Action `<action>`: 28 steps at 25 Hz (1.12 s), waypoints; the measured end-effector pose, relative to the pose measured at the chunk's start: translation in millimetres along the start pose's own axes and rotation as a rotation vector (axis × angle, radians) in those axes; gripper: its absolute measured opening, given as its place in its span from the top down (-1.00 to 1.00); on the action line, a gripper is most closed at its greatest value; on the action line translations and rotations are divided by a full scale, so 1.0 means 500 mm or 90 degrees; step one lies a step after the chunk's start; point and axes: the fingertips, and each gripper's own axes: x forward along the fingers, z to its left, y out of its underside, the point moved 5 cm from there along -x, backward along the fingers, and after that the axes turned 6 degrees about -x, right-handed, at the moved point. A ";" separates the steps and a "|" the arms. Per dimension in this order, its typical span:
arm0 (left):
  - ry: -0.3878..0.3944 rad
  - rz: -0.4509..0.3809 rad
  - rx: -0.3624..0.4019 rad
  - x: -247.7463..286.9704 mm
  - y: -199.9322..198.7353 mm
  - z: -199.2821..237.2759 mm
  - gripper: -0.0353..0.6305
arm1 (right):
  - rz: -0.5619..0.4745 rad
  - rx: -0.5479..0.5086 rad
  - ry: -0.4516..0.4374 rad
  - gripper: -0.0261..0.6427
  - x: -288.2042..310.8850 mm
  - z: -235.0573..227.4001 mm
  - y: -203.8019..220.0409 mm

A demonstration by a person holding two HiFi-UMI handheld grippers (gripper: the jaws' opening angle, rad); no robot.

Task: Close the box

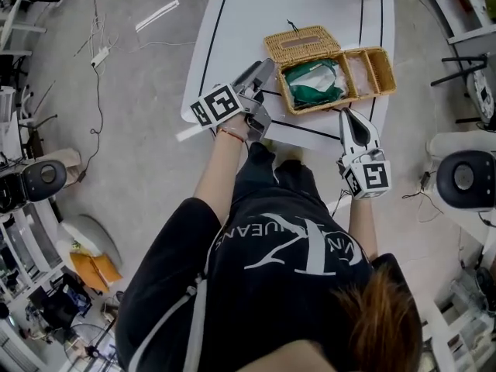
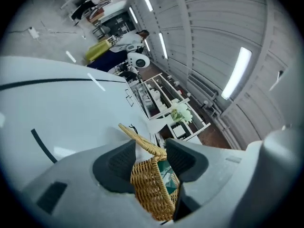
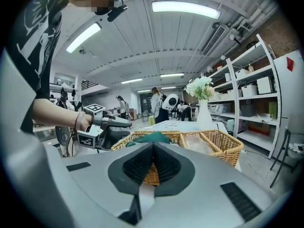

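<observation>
We find bare white table (image 1: 232, 29) to the left of the wicker box (image 1: 322, 103) and beyond its open lid (image 1: 301, 43), as far as the vase (image 3: 204, 115). The lid blocks the box's far side. The left gripper (image 1: 266, 91) crowds the near left corner, its open jaws astride the wall. The right gripper (image 1: 347, 116), jaws together, stands just before the near right edge. The space above the box is open

In the head view, the left gripper (image 1: 266, 68) points toward 1 o'clock with its jaws wide apart. The bare left forearm (image 1: 217, 169) trails back toward 7 o'clock. The right gripper (image 1: 346, 116) points toward 12 o'clock, its pads closed together, and the right forearm (image 1: 361, 223) runs back toward 6 o'clock.
</observation>
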 end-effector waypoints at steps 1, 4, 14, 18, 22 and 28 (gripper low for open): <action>0.006 0.005 -0.028 0.008 -0.003 0.007 0.29 | 0.003 0.003 0.005 0.93 0.002 0.003 0.003; 0.012 0.020 -0.082 0.028 -0.014 0.025 0.28 | 0.013 0.006 0.017 0.93 0.006 0.013 0.006; 0.017 0.078 -0.135 0.084 -0.021 0.053 0.41 | 0.025 0.010 0.070 0.93 0.006 0.027 0.002; 0.027 0.094 -0.150 0.087 -0.022 0.061 0.41 | 0.030 0.014 0.090 0.93 -0.003 0.036 0.000; 0.036 0.109 -0.205 0.096 -0.019 0.071 0.35 | 0.032 0.013 0.113 0.93 -0.007 0.047 -0.005; 0.048 0.126 -0.154 0.103 -0.031 0.058 0.48 | 0.040 0.011 0.150 0.93 -0.020 0.069 -0.003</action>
